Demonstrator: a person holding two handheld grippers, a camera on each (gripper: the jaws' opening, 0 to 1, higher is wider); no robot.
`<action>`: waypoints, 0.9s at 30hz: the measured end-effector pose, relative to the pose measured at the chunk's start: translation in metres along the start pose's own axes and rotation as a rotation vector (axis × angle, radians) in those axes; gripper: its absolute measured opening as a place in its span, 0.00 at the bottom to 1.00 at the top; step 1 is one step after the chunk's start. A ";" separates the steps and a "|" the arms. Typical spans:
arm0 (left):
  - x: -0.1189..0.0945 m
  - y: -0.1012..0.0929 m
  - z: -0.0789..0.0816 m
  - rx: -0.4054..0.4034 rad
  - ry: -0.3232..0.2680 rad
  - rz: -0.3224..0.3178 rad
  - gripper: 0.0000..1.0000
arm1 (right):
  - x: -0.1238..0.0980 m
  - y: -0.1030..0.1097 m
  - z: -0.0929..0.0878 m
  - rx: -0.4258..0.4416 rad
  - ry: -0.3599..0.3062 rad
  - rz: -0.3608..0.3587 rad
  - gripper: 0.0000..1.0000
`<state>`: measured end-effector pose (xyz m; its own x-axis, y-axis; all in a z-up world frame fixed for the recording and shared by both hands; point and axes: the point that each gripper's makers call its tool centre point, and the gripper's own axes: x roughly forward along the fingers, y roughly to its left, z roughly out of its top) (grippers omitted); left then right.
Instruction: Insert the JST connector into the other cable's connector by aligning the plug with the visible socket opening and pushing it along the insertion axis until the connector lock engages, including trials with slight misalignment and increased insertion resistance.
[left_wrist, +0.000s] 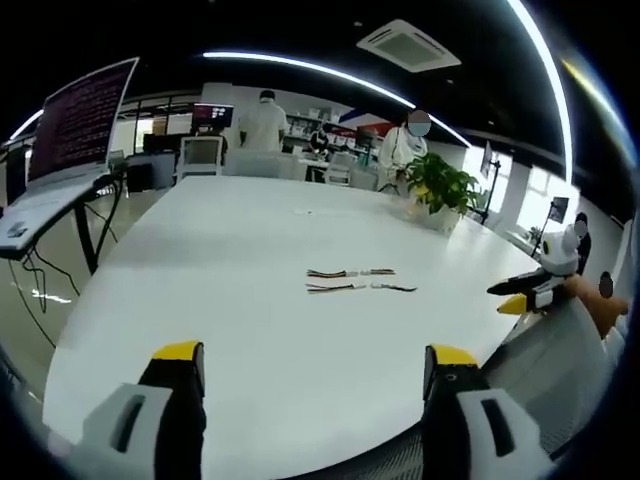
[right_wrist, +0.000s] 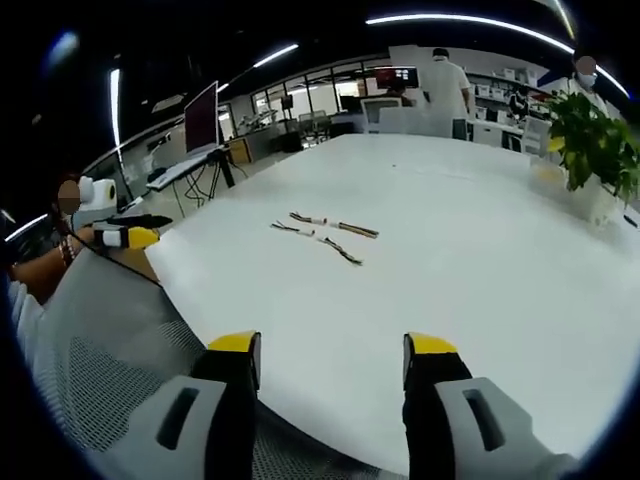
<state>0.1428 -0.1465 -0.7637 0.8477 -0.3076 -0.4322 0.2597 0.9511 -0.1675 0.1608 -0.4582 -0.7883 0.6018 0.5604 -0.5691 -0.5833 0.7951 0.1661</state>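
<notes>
Short wired JST cables lie in two rows near the middle of the white table (left_wrist: 230, 250): one row (left_wrist: 350, 272) and a second row (left_wrist: 360, 288) just in front of it. In the right gripper view the same cables sit as a far strand (right_wrist: 335, 226) and a near strand (right_wrist: 342, 252). My left gripper (left_wrist: 315, 355) is open over the table's near edge, well short of the cables, with nothing between its jaws. My right gripper (right_wrist: 333, 345) is also open and holds nothing, back from the cables. Each gripper shows in the other's view, the right gripper (left_wrist: 530, 293) and the left gripper (right_wrist: 125, 236).
A potted plant (left_wrist: 440, 190) (right_wrist: 590, 150) stands at the table's far side. A laptop on a stand (left_wrist: 80, 130) is off the table's left. A grey mesh chair back (right_wrist: 110, 350) lies between the grippers. People stand at desks far behind (left_wrist: 265, 125).
</notes>
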 end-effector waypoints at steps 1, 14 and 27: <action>0.000 -0.001 0.000 0.002 0.001 -0.003 0.88 | 0.000 -0.002 0.000 0.005 -0.001 -0.007 0.55; 0.003 -0.014 -0.003 0.028 0.026 -0.075 0.87 | -0.003 -0.015 -0.005 0.024 0.025 -0.084 0.60; -0.009 -0.034 0.020 0.046 -0.088 -0.207 0.91 | -0.017 -0.012 0.021 -0.055 -0.022 -0.166 0.62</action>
<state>0.1355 -0.1755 -0.7367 0.8108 -0.4943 -0.3135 0.4514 0.8690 -0.2028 0.1698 -0.4725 -0.7636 0.7038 0.4283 -0.5668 -0.5036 0.8635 0.0271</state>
